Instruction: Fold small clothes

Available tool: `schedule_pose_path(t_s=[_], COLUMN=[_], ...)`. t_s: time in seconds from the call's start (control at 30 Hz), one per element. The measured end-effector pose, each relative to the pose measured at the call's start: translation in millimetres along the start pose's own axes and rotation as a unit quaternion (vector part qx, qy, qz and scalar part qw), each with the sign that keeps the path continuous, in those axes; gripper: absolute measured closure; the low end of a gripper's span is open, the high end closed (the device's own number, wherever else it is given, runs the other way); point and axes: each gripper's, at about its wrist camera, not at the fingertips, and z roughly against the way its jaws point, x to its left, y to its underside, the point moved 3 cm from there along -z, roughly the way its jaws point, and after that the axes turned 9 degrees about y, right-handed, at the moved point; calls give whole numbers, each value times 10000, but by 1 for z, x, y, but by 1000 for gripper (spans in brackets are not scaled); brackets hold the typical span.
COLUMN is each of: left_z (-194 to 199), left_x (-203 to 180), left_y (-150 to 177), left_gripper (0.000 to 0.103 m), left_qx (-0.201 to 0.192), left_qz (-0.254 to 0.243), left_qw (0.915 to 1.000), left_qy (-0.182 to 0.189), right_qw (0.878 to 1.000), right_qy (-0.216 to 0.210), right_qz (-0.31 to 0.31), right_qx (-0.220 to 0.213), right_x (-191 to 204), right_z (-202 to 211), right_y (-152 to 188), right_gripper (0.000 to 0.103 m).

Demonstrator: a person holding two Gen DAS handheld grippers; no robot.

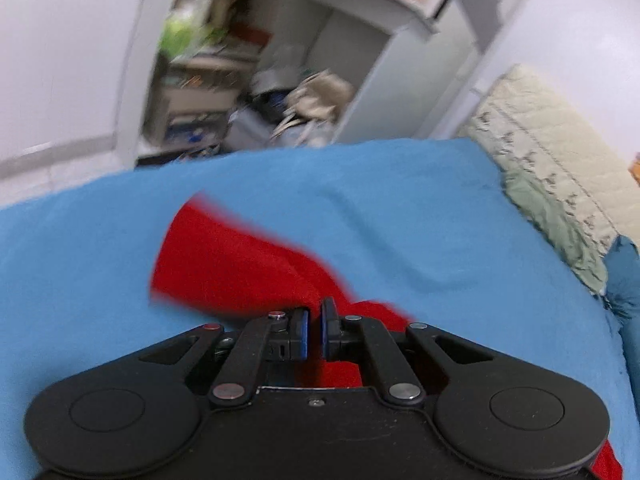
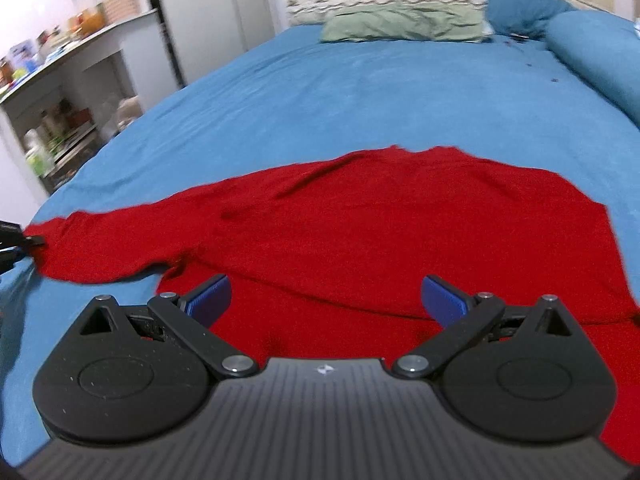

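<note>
A red long-sleeved garment (image 2: pixel 400 232) lies spread on the blue bedsheet (image 2: pixel 360 92). Its left sleeve (image 2: pixel 112 240) stretches out to the left. My left gripper (image 1: pixel 314 330) is shut on the end of that sleeve (image 1: pixel 224 260), and it shows as a dark tip at the left edge of the right wrist view (image 2: pixel 24 240). My right gripper (image 2: pixel 326 300) is open and empty, hovering just above the lower part of the garment's body.
A green pillow (image 2: pixel 404 24) and blue pillows (image 2: pixel 592 52) lie at the head of the bed. Cluttered shelves (image 2: pixel 52 128) and a white cabinet (image 2: pixel 208 20) stand past the bed's left edge. Blue sheet extends beyond the garment.
</note>
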Motion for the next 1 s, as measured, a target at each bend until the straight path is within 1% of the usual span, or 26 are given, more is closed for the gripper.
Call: schedule_pose_path(t_s=[0.07,0.13,0.2,0.23,0.3,0.37,0.43,0.5,0.53,0.6,0.67,0.73,0.8,0.87,0.93,0.97,1.0], left_z=[4,9,15,19,28,34,36,33,31,24,11,0,-4,-9,-8,-7,-5], left_x=[-36,-81,-133,-161,-219,-274,-319,-355,-371,-387,-394,-391,-386,-381,-376,-375,-375], left_y=[-3,-3,3,10,31,63,103,151,179,228,275,311,335,341,336,333,330], left_gripper=[97,97,97,97,97,97,97,97,97,97,97,97,97,97,94,88,74], left_qx=[-68,-99,-119,-123,-38,121,378,682,896,1262,1660,1991,2128,2159,2152,2172,2176], left_qz=[-270,-556,-885,-1082,-1480,-1874,-2205,-2557,-2752,-3076,-3325,-3434,-3542,-3587,-3509,-3468,-3447], left_qw=[9994,9972,9921,9882,9772,9630,9473,9312,9214,9048,8903,8810,8753,8728,8731,8730,8726], left_qy=[183,481,879,1079,1522,1932,2292,2505,2595,2662,2631,2575,2514,2508,2611,2653,2692], right_qw=[9999,9996,9990,9985,9970,9947,9913,9883,9868,9840,9817,9800,9792,9792,9799,9804,9812], right_qy=[111,249,399,495,710,967,1245,1444,1529,1683,1785,1822,1810,1783,1738,1715,1681], right_qz=[-98,-132,-160,-188,-232,-272,-342,-439,-492,-580,-663,-787,-895,-935,-939,-930,-912], right_qx=[-31,-77,-136,-163,-208,-236,-243,-215,-185,-100,4,122,215,266,281,266,247], right_x=[-16,-31,-47,-57,-75,-95,-118,-141,-152,-174,-193,-209,-221,-232,-236,-236,-236], right_z=[5,11,18,23,31,38,44,48,49,48,47,45,43,41,39,38,37], right_y=[-5,-10,-13,-15,-17,-19,-19,-17,-14,-8,2,12,21,28,33,33,33], right_gripper=[0,0,0,0,0,0,0,0,0,0,0,0,0,0,0,0,0])
